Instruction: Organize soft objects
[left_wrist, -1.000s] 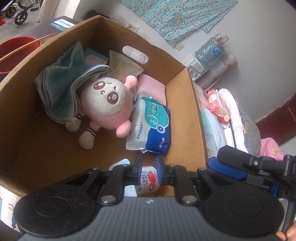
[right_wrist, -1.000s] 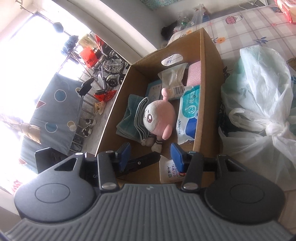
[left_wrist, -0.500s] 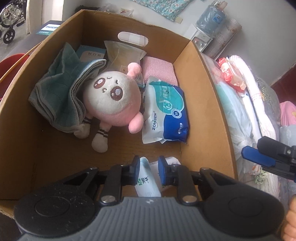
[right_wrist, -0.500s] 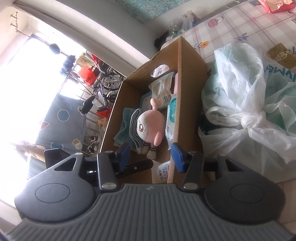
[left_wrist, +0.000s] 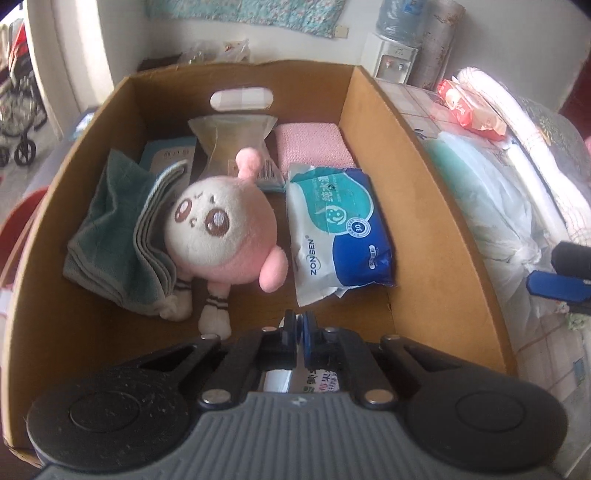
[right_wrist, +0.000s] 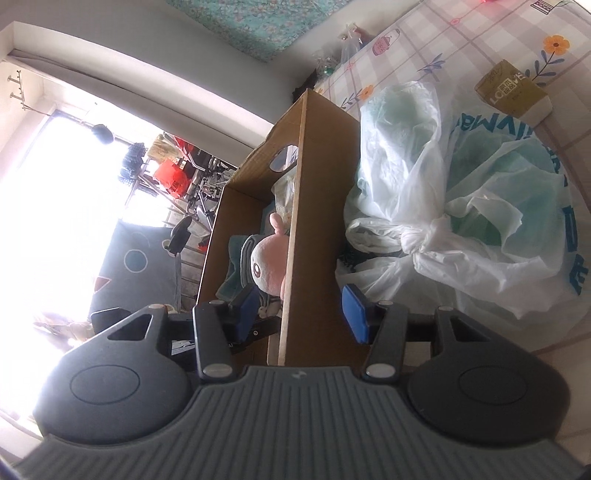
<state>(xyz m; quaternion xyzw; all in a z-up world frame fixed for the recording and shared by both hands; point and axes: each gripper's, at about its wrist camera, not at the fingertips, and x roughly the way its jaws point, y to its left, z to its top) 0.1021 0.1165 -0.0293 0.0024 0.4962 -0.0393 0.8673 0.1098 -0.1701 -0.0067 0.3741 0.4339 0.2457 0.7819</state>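
- Over the near end of the cardboard box (left_wrist: 424, 229), the left gripper (left_wrist: 300, 325) has its fingers pressed together with nothing between them; a small printed packet (left_wrist: 321, 380) lies just beneath its frame, largely hidden.
- Right gripper (right_wrist: 303, 314): fingers stand partly apart and empty, straddling the box's side wall, one inside and one outside.
- Judgement: the tied plastic bag (right_wrist: 461, 206) lies just beyond the outer finger, so the right hand is nearer; its knot offers the likeliest hold.
- Bag looks thin, crumpled, translucent, with pale green contents.
- Already boxed: plush toy (left_wrist: 221, 236), green towel (left_wrist: 110, 236), wipes pack (left_wrist: 340, 232), its long axis running down the box.
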